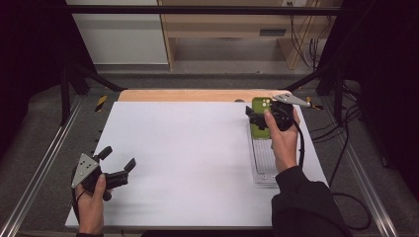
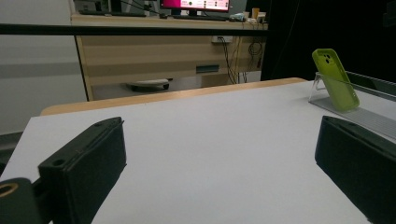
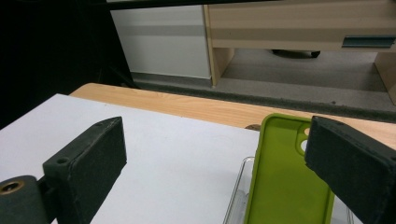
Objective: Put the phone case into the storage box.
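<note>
My left gripper (image 1: 117, 165) sits wide open over the near-left tabletop (image 1: 188, 158), well apart from the work. Farther off, my right gripper (image 3: 215, 168) gapes wide around the green phone case (image 3: 285, 182), propped upright in the clear tray (image 1: 264, 165) at the far right.

The room is dim, with black at both sides of the high view. The white table (image 1: 197, 158) is the brightest thing, lit evenly from above, with no hard shadows and no glare. The high view is soft and a bit grainy. In both gripper views the near black jaws are blurry, and things farther off look sharper. The green case (image 3: 285, 186) is bright and clear. A far screen (image 2: 196, 4) glows pink at the top of the left gripper view.
</note>
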